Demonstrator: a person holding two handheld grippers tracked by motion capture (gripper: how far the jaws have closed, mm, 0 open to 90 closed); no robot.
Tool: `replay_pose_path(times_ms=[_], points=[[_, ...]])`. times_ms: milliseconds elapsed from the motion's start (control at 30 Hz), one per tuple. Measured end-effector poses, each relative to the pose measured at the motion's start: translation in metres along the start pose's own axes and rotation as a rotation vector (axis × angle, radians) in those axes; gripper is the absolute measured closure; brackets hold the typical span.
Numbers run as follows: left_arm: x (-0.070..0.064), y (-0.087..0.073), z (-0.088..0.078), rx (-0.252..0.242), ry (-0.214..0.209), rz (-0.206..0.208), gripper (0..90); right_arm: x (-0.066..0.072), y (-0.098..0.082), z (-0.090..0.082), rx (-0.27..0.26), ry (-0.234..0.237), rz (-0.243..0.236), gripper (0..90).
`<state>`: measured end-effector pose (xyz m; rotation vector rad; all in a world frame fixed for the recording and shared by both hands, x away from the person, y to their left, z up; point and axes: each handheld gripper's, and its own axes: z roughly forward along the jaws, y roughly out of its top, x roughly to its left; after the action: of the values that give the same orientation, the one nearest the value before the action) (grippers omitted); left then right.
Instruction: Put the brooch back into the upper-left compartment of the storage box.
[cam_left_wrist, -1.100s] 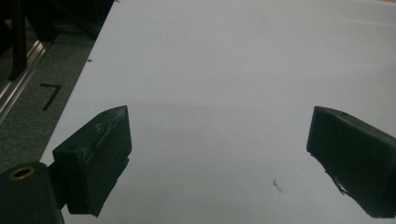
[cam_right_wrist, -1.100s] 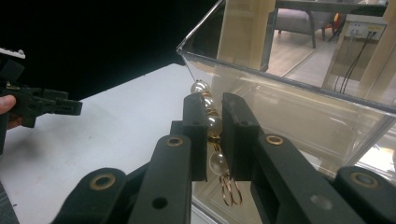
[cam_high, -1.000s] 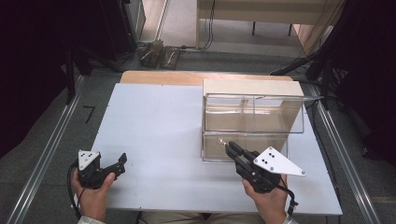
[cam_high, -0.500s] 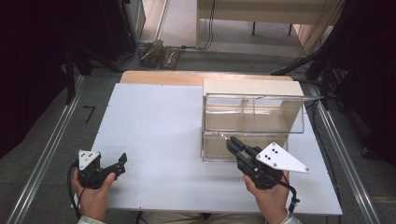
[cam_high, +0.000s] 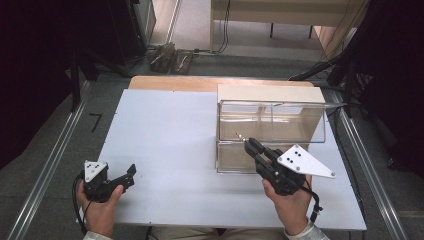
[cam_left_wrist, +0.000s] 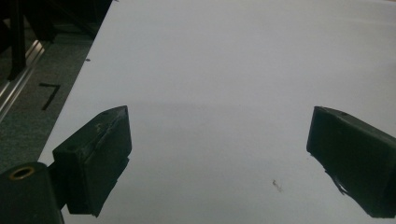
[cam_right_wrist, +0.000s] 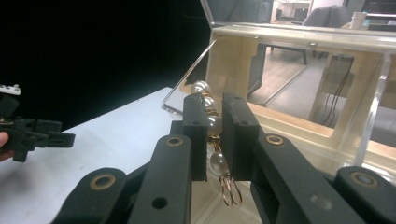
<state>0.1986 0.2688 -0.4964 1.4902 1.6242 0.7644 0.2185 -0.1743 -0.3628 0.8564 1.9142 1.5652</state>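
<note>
My right gripper (cam_high: 248, 143) is shut on a short strand of pearls (cam_right_wrist: 201, 87) with gold rings hanging at its lower end. The strand stands upright between the jaws, and its tip pokes out past them (cam_high: 239, 136). The gripper sits at the front of a clear box (cam_high: 270, 120) with a cream frame, whose open front (cam_right_wrist: 299, 42) lies just beyond the jaws. My left gripper (cam_high: 131, 172) is held low at the table's near left, open over the bare white tabletop (cam_left_wrist: 233, 56), with nothing between its jaws (cam_left_wrist: 219, 135).
The box stands at the right half of the white table (cam_high: 165, 130), its back against a wooden strip (cam_high: 175, 82). Metal rails (cam_high: 50, 150) run along both sides of the table. The left gripper (cam_right_wrist: 32, 133) appears far off in the right gripper view.
The right gripper has crept a little forward toward the box front with the pearls still in it. The left gripper has stayed put.
</note>
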Motion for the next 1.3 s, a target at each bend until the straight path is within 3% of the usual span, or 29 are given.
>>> replay_pose_path(times_ms=[967, 1300], points=[[0.0, 0.0, 0.0, 0.001, 0.0, 0.0, 5.9, -0.016, 0.016, 0.018, -0.025, -0.034, 0.026, 78.5], [0.0, 0.0, 0.0, 0.002, -0.001, 0.0, 5.9, -0.023, 0.018, 0.028, -0.006, -0.061, 0.036, 78.5]])
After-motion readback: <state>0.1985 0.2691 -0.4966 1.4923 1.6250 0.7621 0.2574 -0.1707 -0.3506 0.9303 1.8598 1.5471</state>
